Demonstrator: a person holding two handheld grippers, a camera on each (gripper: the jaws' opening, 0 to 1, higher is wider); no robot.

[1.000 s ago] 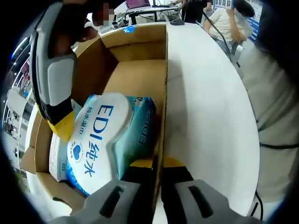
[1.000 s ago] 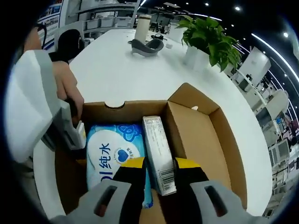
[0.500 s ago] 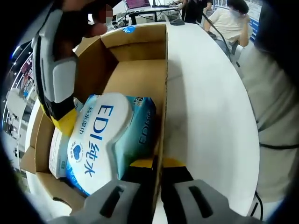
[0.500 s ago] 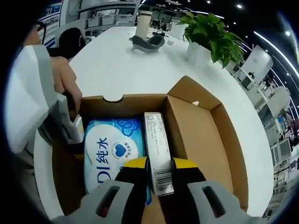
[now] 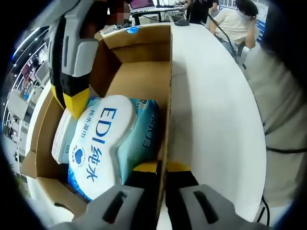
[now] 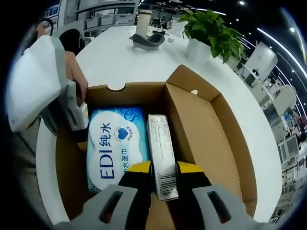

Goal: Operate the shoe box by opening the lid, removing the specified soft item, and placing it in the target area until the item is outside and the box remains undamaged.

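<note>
The box (image 6: pixel 201 124) stands open on the white table (image 6: pixel 120 57). Inside it lies the blue wipes pack (image 6: pixel 112 153), and just beside it, at its 3 o'clock in the right gripper view, a narrow carton (image 6: pixel 160 153) standing on edge.

The right gripper (image 6: pixel 162 179) is clenched on the near end of this carton, one yellow-tipped jaw on each side.

The left gripper (image 5: pixel 163 175) grips the box wall (image 5: pixel 168 96), with the jaws pressed on both faces of the cardboard. In its view the wipes pack (image 5: pixel 105 139) is at 10 o'clock from the jaws, and the right gripper (image 5: pixel 72 103) comes down at 11 o'clock.

A potted plant (image 6: pixel 211 33) stands on the table at 1 o'clock in the right gripper view.
</note>
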